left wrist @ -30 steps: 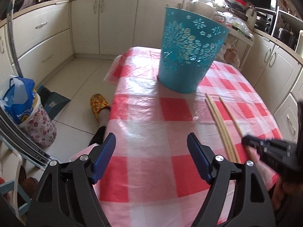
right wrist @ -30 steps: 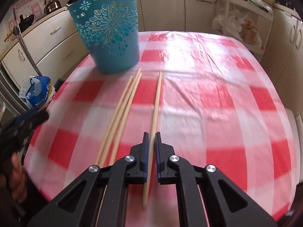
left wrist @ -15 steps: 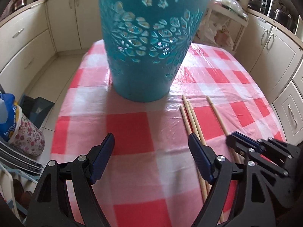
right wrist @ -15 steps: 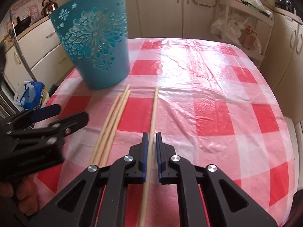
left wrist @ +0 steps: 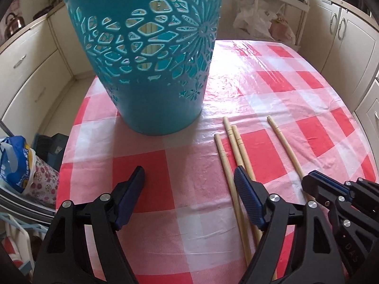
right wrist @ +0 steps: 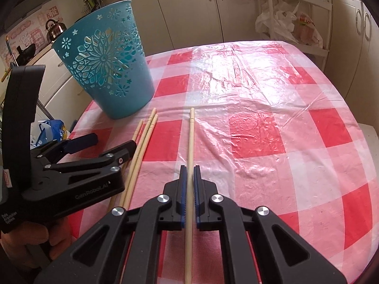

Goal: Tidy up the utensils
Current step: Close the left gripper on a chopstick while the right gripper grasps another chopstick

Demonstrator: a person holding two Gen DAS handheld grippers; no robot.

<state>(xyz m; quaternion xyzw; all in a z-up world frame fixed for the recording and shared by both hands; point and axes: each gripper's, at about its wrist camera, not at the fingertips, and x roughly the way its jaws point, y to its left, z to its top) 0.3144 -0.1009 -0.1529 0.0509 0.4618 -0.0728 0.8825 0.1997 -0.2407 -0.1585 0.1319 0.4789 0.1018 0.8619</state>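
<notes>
The right gripper point(right wrist: 189, 172) has its jaws clamped on a single chopstick point(right wrist: 191, 137), which points toward twelve o'clock across the red-checked cloth of the bench point(right wrist: 272, 108). At its ten o'clock lie three more chopsticks point(right wrist: 144, 135), bunched side by side and touching. The left gripper point(left wrist: 189, 184) hangs over the cloth with its jaws closing, nothing but cloth between them (its right finger point(left wrist: 248, 196) overlaps that bunch in the left wrist view). A teal cut-out basket point(left wrist: 146, 54) stands upright at its twelve o'clock, near the chopstick tips.
</notes>
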